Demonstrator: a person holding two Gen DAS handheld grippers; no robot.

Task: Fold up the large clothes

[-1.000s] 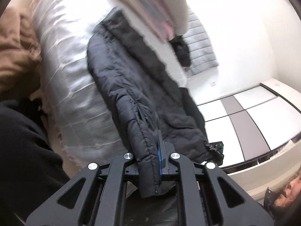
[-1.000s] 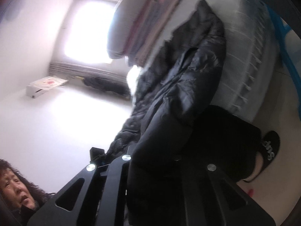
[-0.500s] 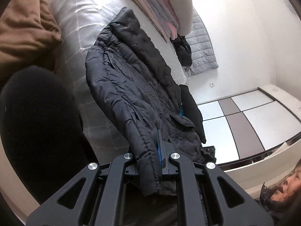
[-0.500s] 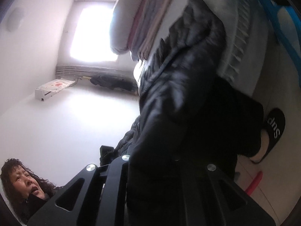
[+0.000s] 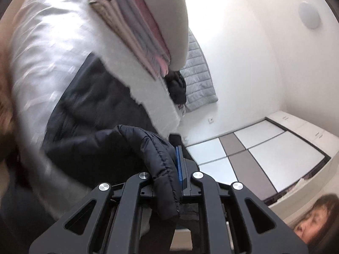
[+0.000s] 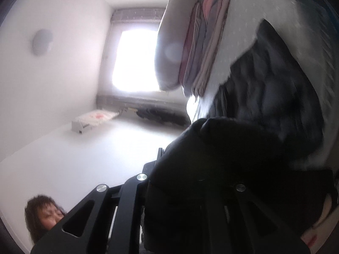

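Left gripper (image 5: 169, 169) and right gripper (image 6: 190, 182) — both pinching the black puffer jacket (image 5: 101, 114).

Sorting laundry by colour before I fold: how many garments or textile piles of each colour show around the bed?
Black: 2, the puffer jacket held by both grippers, and a small dark bundle.
Grey: 1, quilted piece.
Pink and beige: 1 folded stack.
Brown: 1, blurred fabric.
Total: 5

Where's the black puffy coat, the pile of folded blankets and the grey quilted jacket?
black puffy coat (image 5: 163, 158): left wrist view, stitched hem by the gripper.
pile of folded blankets (image 5: 135, 23): left wrist view, pink and grey layers.
grey quilted jacket (image 5: 199, 80): left wrist view, quilted middle.
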